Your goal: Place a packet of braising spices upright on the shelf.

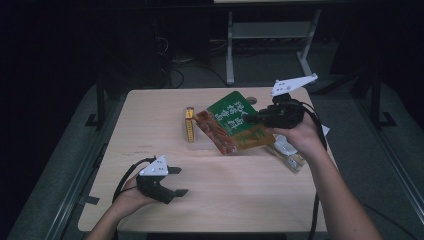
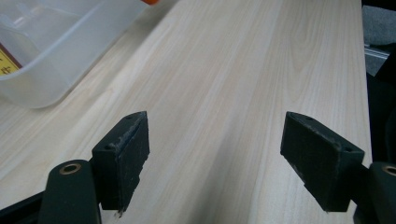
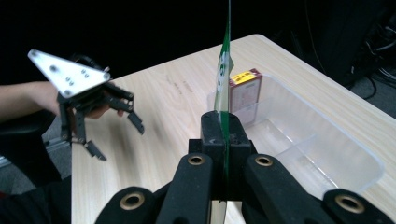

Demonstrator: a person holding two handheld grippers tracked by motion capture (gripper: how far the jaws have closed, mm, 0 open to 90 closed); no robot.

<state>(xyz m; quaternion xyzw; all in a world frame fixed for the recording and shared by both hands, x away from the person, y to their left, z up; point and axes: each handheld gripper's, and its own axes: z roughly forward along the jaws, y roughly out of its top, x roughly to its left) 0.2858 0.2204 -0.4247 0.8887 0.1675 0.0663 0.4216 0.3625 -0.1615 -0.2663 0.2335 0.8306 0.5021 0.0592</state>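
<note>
Dim room, pale wooden table (image 1: 150,115), grey floor (image 1: 260,65), white-legged desk (image 1: 230,45) behind.

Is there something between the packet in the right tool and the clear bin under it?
Nothing visible blocks it. The right tool is shut on the packet, which hangs edge-on above the open bin. Only a small box stands at the bin's far end, leaving the rest free.

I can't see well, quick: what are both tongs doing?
Left tongs: open, holding nothing, above the table.
Right tongs: closed on the green packet, over the clear bin.
</note>
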